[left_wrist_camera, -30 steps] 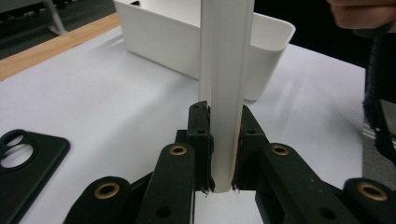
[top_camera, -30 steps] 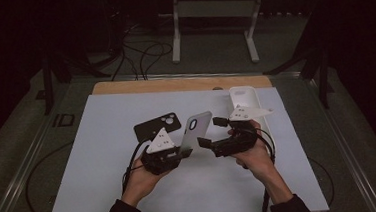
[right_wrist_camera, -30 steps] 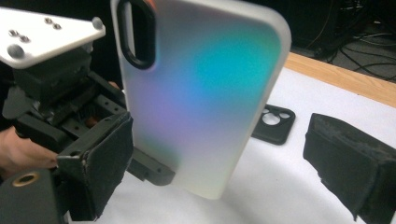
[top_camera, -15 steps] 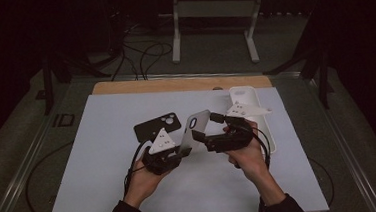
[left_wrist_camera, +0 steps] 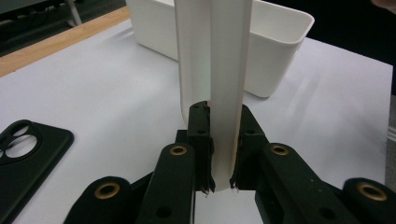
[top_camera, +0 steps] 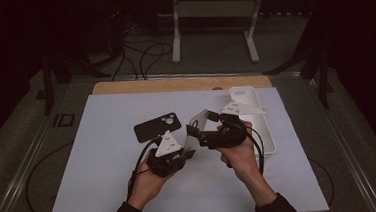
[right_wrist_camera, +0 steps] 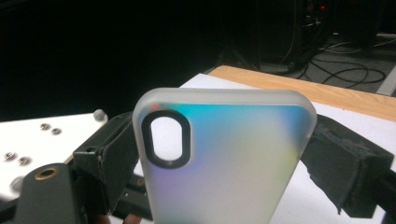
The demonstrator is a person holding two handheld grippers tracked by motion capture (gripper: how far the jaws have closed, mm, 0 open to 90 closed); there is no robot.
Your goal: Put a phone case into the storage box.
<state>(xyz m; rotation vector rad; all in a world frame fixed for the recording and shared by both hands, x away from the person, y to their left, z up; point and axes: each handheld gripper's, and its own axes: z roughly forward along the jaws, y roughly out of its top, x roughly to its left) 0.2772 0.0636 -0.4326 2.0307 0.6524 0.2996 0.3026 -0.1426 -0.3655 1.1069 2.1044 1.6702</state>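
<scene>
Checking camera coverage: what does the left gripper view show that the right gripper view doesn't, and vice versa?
Left gripper view: the left gripper shut on the frosted white plastic phone case, seen edge-on, plus a black phone case with round camera holes and a white rectangular plastic bin. Right gripper view: the frosted case's flat back with its black-rimmed oval camera cutout, and floor cables. Shared: the frosted case, the white table sheet, the wooden edge strip.

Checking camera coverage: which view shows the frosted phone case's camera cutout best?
Right gripper view: the frosted phone case faces the lens, its black-rimmed cutout plain. Left gripper view shows the case edge-on, clamped in the left gripper, no cutout. High view shows it small and tilted between both grippers.
</scene>
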